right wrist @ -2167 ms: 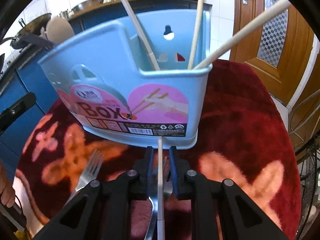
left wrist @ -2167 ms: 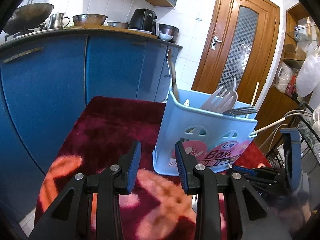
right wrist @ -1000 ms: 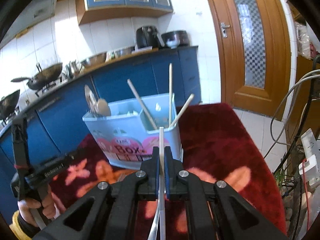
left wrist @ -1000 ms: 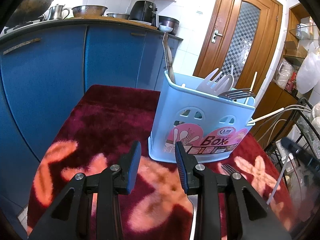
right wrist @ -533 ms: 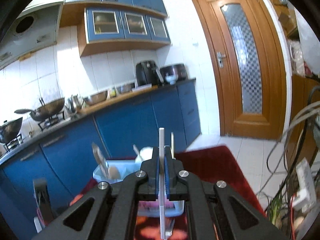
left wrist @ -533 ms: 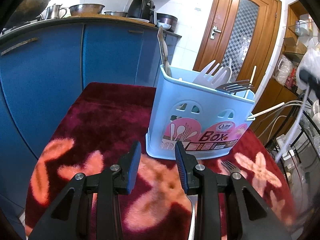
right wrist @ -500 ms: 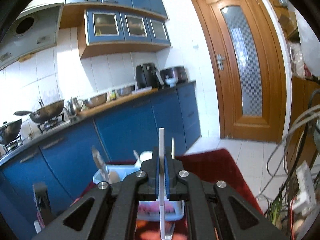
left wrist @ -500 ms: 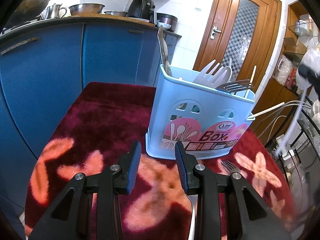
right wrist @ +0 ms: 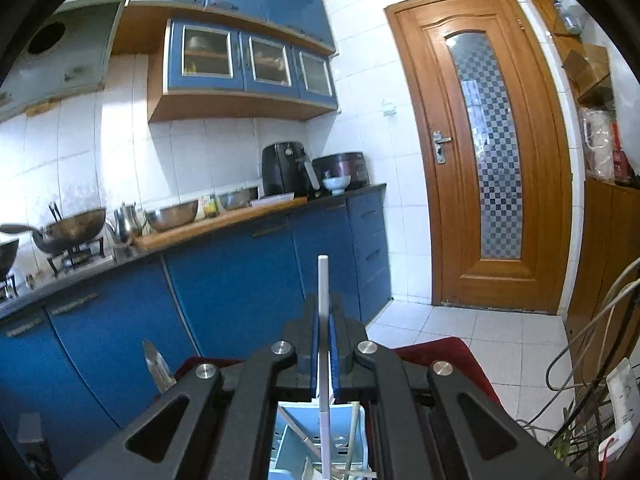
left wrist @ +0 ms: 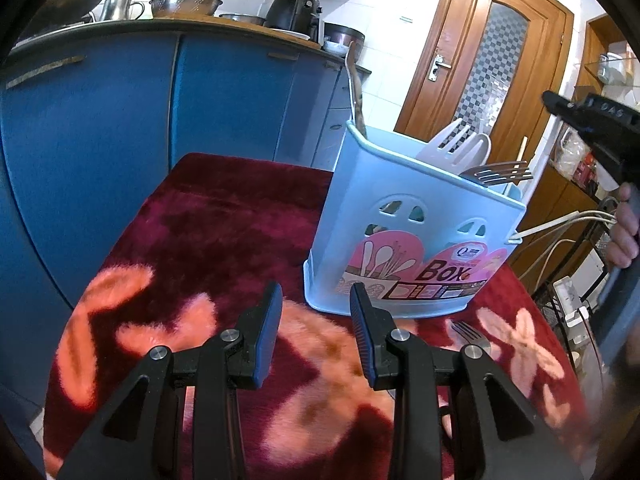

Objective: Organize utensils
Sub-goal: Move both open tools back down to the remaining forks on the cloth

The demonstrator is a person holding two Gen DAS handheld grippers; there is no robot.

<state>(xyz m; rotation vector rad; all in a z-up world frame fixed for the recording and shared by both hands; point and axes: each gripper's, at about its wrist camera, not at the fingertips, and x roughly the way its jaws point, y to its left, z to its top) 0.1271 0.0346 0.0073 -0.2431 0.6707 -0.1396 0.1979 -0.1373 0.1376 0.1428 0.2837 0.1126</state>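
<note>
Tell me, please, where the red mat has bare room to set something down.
The red mat is bare from the blue utensil box across to the blue cabinets. It is crowded right of the left gripper, where a fork lies before the box.

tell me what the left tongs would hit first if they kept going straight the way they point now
Most likely the blue utensil box: it stands just ahead of the open left tongs, slightly right of their line. Depth is unclear, so they might brush the red cloth first.
</note>
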